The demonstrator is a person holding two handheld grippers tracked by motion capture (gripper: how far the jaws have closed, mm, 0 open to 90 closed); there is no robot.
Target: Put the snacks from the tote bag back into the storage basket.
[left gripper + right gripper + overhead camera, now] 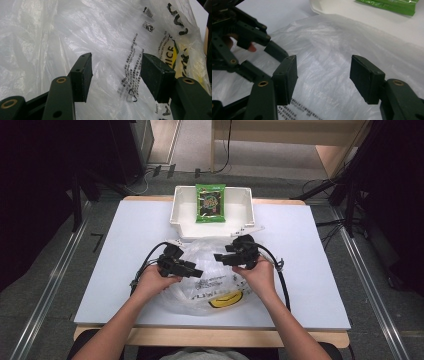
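A crumpled clear plastic bag (pixel 212 280) with black print and a yellow smiley lies on the white table near the front edge. My left gripper (pixel 196 271) hovers over its left part, jaws open, plastic (pixel 110 45) showing between them. My right gripper (pixel 220 257) stands over the bag's upper right, also open, with the bag (pixel 324 65) between and beyond its jaws. The left gripper (pixel 244 50) appears at the left of the right gripper view. A green snack packet (pixel 210 203) lies in a white bin (pixel 182 215) behind the bag.
The white tabletop (pixel 110 260) has bare room left and right of the bag. Black cables (pixel 282 280) trail from both grippers. Dark stands and floor rails flank the table.
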